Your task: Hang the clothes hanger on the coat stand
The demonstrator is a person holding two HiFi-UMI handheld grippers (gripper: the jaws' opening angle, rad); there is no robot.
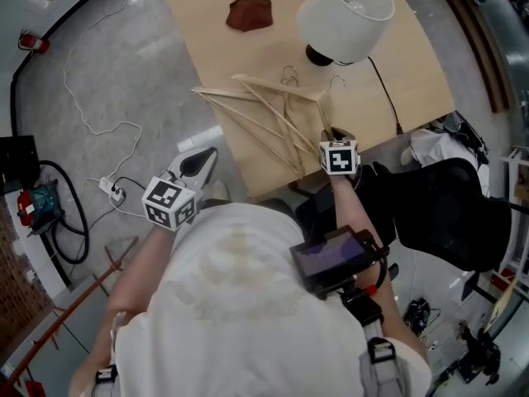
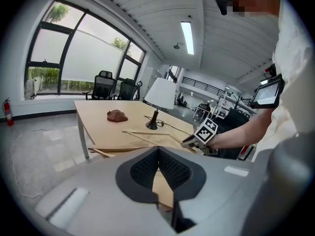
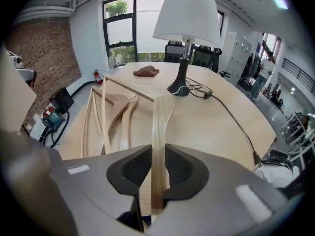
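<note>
The clothes hanger [image 3: 160, 127] is made of pale wood, and it lies on the worktop [image 1: 413, 73] with other hangers [image 1: 256, 110] in a messy pile. In the head view the pile sits in the middle of the frame, at the near edge of the worktop, below the white lamp [image 1: 343, 11]. The right tool [image 3: 158, 151] has its two black pads pressed on one flat arm of the hanger, one pad on each side, so it has hold of it. The left tool [image 2: 158, 151] is closed tip to tip with nothing in it, and it hangs off the worktop at the left of the pile. I think the hanger is light and stiff, so it will not bend or flop. The wood looks smooth, so it could slip or swing if the hold is loose. The flat arm looks like a good place to hold, as the pads can sit flat on it. In the right gripper view the held arm is long and thin, and it runs straight up the frame from the bottom middle toward the lamp. A thin bar goes off from its far end to the upper left. I cannot see its hook well enough to say which way it points.
</note>
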